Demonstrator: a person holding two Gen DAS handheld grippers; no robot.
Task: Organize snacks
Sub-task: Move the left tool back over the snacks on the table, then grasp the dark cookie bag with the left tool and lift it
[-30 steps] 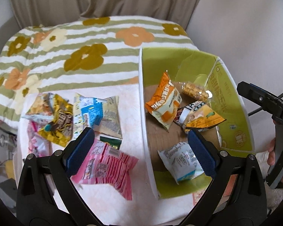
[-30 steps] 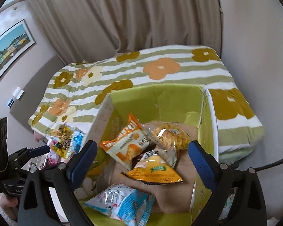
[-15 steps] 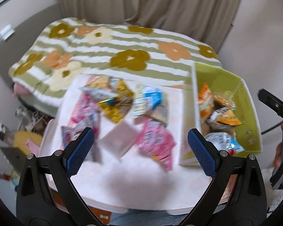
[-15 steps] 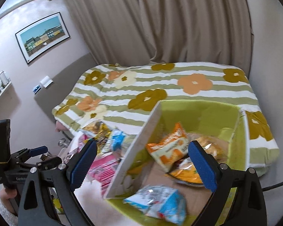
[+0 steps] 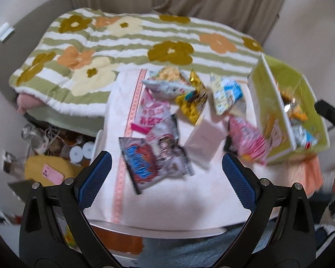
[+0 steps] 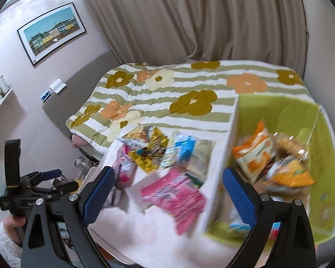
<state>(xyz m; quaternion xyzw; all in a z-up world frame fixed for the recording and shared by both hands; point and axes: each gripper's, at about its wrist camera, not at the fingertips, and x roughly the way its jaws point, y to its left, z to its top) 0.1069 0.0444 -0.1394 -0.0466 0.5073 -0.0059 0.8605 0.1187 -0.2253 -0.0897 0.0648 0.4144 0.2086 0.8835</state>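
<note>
Both tongs stand wide open and hold nothing: the left gripper (image 5: 166,174) fills the lower part of the left wrist view, the right gripper (image 6: 168,192) the lower part of the right wrist view.

Motion blur softens both views; print on the packets cannot be read. The box (image 5: 277,120) at the right of the left wrist view shows only its near wall and a strip of contents, so the packets inside are largely hidden. In the right wrist view the right finger covers the box's lower left corner, and the orange packet (image 6: 254,154) inside is smeared. The pink packet (image 6: 176,198) at center is badly blurred.

Loose snacks lie on the white cloth (image 5: 167,201) at frame center: a blue-red packet (image 5: 140,165) nearest the left gripper, a gold packet (image 5: 194,102) and a blue-white packet (image 5: 227,93) higher up. The cloth's lower part, between the fingers, is bare. Its left edge drops to floor clutter (image 5: 49,143) at lower left.
</note>
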